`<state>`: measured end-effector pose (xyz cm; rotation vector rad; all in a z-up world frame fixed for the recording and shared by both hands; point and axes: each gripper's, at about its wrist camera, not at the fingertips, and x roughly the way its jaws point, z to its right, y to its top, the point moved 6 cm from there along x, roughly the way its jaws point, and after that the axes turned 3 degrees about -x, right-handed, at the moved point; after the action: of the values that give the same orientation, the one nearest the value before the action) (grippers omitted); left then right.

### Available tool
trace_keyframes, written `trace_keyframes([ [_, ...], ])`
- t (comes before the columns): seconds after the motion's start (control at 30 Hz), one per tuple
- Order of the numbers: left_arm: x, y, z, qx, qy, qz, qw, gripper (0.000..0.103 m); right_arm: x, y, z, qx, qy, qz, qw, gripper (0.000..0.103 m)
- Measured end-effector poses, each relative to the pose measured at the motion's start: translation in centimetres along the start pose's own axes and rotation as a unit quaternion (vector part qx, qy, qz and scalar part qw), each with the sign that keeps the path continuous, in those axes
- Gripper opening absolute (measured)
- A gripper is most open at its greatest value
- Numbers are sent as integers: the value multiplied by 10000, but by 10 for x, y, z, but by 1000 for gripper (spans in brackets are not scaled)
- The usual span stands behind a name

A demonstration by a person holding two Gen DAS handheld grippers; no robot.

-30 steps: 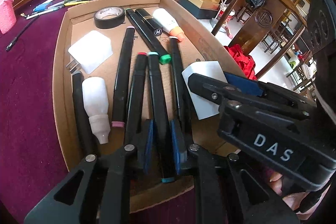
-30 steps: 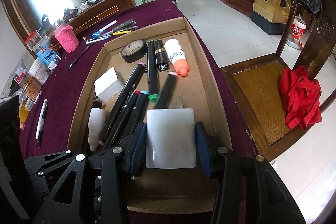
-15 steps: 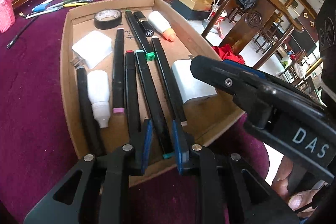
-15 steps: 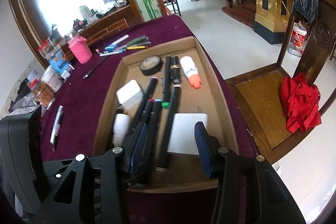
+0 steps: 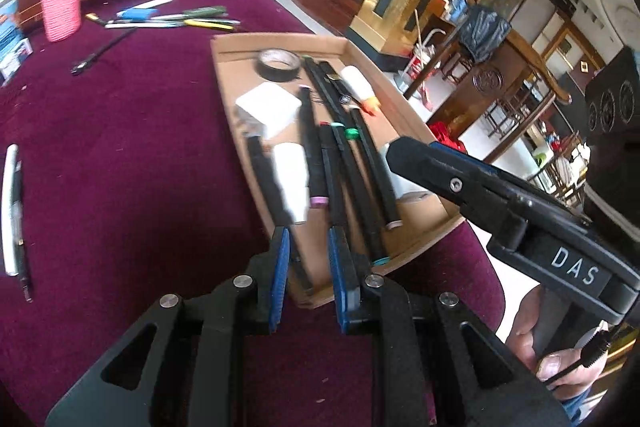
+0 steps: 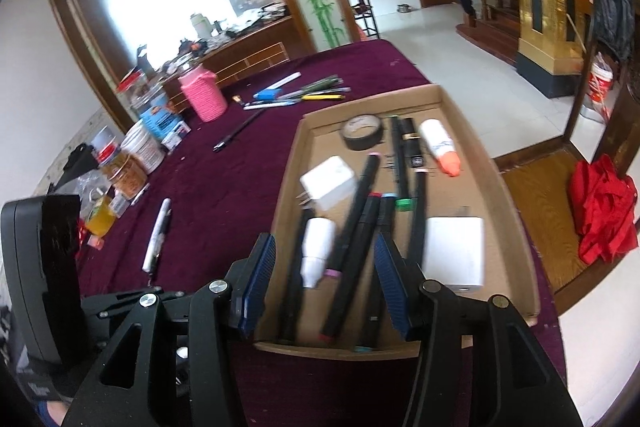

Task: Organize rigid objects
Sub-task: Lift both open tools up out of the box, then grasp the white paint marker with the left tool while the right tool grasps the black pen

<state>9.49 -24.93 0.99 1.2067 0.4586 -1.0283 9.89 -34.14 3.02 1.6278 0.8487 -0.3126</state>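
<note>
With the white adapter (image 6: 454,253) lying in the cardboard tray (image 6: 502,195), both tools, left tool (image 5: 308,277) nearly closed, right tool (image 6: 324,281) open and empty, needed another loose pen (image 6: 157,235)

My cardboard tray (image 6: 508,187) is packed: black markers (image 6: 354,223) lie side by side down its middle, with white adapters (image 6: 454,251) and a tape roll (image 6: 362,131) around them. To its left, the maroon cloth (image 5: 132,131) lies bare up to a stray pen (image 6: 157,235), giving me passage there.

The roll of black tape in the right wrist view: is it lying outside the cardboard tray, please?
No, the roll of black tape lies inside the cardboard tray, near its far wall.
</note>
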Motion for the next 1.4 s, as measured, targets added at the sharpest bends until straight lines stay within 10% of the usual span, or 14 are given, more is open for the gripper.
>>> trace_keyframes([
  [0.77,-86,-6,-233,-1481,1101,536,9814,17,118,-40,-142,-836,789,-820,9900,46],
  [1.4,-25,19,-276,-1637,1426,245,9759,17,136,-55,-139,-1050,951,-760,9870,46],
])
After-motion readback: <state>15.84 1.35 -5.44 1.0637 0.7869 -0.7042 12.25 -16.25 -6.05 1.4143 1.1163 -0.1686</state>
